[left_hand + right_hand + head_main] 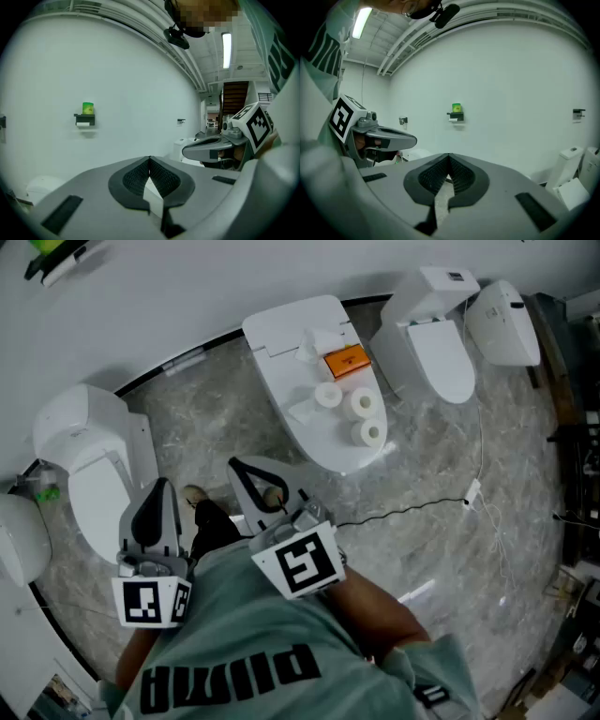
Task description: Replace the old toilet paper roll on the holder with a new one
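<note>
Resting closed together, empty, left tongs [149, 159], right tongs [449, 156], three rolls [364, 404] on toilet lid [281, 352] ahead.

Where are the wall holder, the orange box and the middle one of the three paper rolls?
wall holder [85, 118]: left gripper view, its black shelf front.
orange box [345, 362]: head view, centre of its top face.
middle paper roll [364, 404]: head view, its upper end.

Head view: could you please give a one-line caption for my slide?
Shut and empty, the left gripper and the right gripper point toward a toilet bearing three paper rolls.
</note>
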### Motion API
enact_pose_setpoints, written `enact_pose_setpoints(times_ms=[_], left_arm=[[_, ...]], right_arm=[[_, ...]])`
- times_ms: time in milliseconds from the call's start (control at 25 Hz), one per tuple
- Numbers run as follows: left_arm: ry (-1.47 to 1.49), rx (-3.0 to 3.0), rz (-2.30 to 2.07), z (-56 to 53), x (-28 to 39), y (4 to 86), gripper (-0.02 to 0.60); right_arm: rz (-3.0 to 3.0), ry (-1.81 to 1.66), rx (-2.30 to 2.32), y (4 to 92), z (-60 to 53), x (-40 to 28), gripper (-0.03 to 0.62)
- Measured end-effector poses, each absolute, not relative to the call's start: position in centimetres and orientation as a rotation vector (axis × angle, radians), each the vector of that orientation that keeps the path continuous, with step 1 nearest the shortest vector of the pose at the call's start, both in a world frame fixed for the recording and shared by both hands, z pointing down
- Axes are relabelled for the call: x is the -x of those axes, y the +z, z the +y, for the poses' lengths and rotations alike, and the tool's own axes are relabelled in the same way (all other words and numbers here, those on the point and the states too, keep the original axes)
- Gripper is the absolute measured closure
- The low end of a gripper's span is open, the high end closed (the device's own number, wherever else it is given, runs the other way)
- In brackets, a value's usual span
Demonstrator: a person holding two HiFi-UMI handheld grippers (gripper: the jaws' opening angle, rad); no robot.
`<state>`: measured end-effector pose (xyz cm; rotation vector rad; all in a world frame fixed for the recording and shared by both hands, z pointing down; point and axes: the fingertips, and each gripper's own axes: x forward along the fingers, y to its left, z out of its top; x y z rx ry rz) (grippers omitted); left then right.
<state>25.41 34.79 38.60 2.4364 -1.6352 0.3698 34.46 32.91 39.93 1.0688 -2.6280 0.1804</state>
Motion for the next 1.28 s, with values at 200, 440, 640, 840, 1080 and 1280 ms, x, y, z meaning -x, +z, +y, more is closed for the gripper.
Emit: enact_pose_setpoints(times_ms=[200, 440, 640, 840, 1080, 1280], left_arm=[[0.354, -2.443, -1.64, 34.6, -25.3, 38.5, 0.577], [0.344, -2.429, -1.644, 34.6, -25.1, 38.7, 0.577], [0.345, -2.412, -1.647, 34.8, -24.9, 38.8, 0.577], [0.337, -2.409, -1.68, 34.6, -23.7, 38.3, 0.577], [0.329, -2.39, -1.723, 34.4, -20.3, 37.6, 0.577], [0.292, -2.356, -1.756, 33.7, -16.9, 37.2, 0.577]], right_arm=[[-2.631, 0.181, -1.065, 39.9, 33.0, -34.2, 0.592], [-2.636, 0.193, -1.054, 39.9, 33.1, -34.0, 0.592], [-2.652, 0.214, -1.041, 39.6, 33.1, -33.6, 0.591], [-2.669, 0.2, -1.019, 39.1, 32.9, -32.6, 0.591], [-2.699, 0.161, -1.002, 37.9, 32.0, -29.4, 0.591], [-2.709, 0.152, -0.98, 37.3, 31.2, -25.7, 0.591]])
